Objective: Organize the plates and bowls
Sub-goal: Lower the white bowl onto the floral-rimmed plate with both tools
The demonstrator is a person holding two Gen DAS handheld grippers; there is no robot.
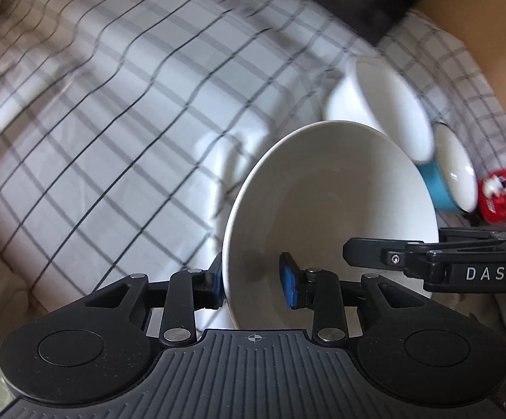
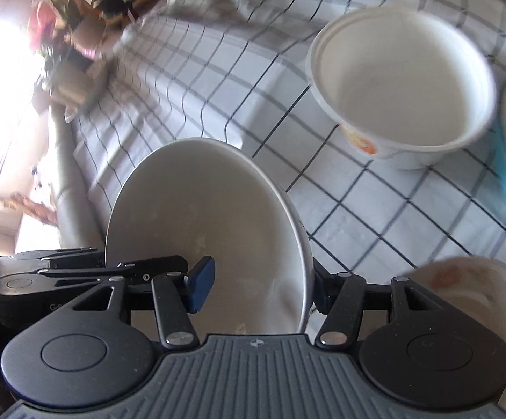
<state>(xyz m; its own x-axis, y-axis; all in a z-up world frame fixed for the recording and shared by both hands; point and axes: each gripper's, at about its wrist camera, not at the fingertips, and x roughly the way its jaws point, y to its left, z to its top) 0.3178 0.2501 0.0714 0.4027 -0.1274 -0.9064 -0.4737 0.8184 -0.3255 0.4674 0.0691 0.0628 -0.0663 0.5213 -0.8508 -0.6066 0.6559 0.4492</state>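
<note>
Left wrist: fingers (image 1: 218,284) of the left gripper (image 1: 254,284) pinch the bowl (image 1: 330,202) rim. Right wrist: right gripper (image 2: 263,288) straddles the opposite rim above the cloth (image 2: 358,209); stiff, slick, fragile, best held by rim

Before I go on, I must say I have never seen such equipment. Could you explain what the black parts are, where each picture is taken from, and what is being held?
A person holds two hand-held grippers; no robot arm is present. Each picture comes from a camera on one gripper, looking along its fingers. The left gripper and the right gripper each pinch the rim of the same white bowl, on opposite sides. Behind, on the checked cloth, stand a white paper bowl and a blue bowl.
</note>
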